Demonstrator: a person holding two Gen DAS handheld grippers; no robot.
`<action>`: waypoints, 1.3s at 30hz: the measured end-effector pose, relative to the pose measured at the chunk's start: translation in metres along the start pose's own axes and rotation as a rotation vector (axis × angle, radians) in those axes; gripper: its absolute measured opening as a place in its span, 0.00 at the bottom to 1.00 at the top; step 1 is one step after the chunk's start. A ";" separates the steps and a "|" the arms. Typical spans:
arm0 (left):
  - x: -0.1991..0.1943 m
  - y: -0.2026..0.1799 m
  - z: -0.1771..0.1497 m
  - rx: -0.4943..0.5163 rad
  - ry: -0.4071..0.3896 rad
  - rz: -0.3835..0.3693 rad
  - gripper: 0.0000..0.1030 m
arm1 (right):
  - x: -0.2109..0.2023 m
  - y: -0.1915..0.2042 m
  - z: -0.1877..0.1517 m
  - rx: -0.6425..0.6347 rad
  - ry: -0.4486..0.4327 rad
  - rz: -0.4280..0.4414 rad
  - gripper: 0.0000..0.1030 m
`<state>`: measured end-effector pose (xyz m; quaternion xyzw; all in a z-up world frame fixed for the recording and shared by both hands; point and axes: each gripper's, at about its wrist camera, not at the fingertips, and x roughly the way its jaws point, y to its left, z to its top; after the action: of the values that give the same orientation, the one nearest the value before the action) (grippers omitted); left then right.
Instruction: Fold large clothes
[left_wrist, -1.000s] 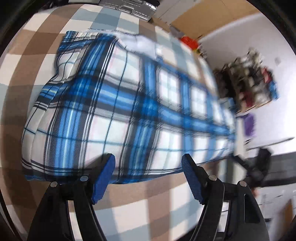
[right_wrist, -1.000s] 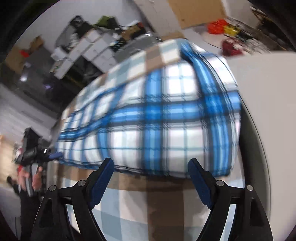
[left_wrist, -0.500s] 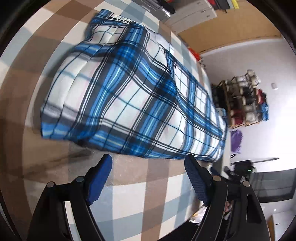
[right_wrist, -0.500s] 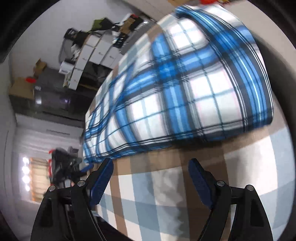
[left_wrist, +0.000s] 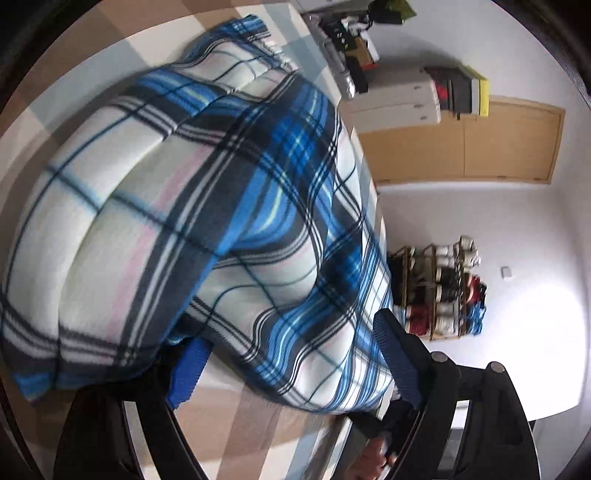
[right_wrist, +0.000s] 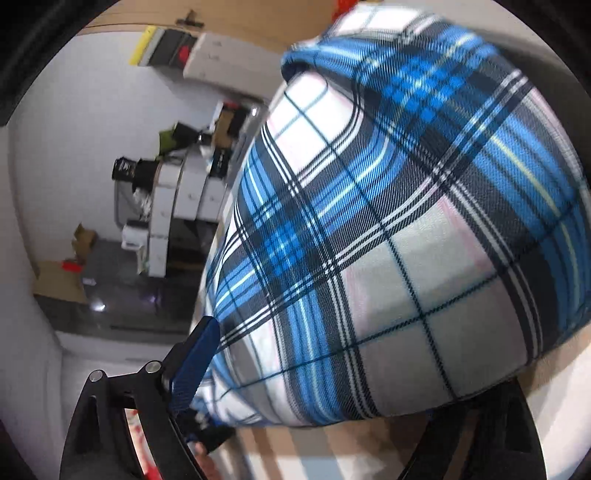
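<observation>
A folded blue, white and black plaid garment (left_wrist: 192, 206) lies on a brown, white and grey checked tablecloth (left_wrist: 258, 424). In the left wrist view my left gripper (left_wrist: 291, 362) is open, and the garment's near edge lies between its blue fingers (left_wrist: 397, 362), over the left one. In the right wrist view the same garment (right_wrist: 388, 240) fills the frame. My right gripper (right_wrist: 321, 373) is open with the cloth's edge between its fingers; the left finger (right_wrist: 195, 362) shows, the right one is hidden under the fabric.
A shoe rack (left_wrist: 439, 291) stands against the white wall. White drawers (left_wrist: 399, 99) and a wooden door (left_wrist: 509, 144) are at the back. Stacked boxes and clutter (right_wrist: 173, 177) fill the room's far side. The table's edge (left_wrist: 332, 439) is near the left gripper.
Both grippers have tilted and pushed forward into the ends of the garment. Its edges now lie between the fingers, where half a second ago they lay ahead of them.
</observation>
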<state>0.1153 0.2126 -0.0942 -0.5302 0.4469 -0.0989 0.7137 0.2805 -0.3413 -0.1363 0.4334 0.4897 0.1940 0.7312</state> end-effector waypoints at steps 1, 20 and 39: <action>-0.001 0.000 -0.001 0.009 -0.020 -0.007 0.80 | 0.001 0.002 -0.002 -0.018 -0.024 -0.021 0.46; -0.025 0.004 -0.029 0.034 -0.311 0.082 0.01 | -0.032 0.029 -0.010 -0.297 -0.073 -0.062 0.02; -0.071 0.031 -0.128 0.087 -0.103 0.024 0.00 | -0.116 -0.032 -0.082 -0.224 0.002 -0.119 0.02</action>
<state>-0.0313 0.1837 -0.0875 -0.4978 0.4111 -0.0820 0.7593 0.1522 -0.4044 -0.1109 0.3189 0.4904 0.2044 0.7849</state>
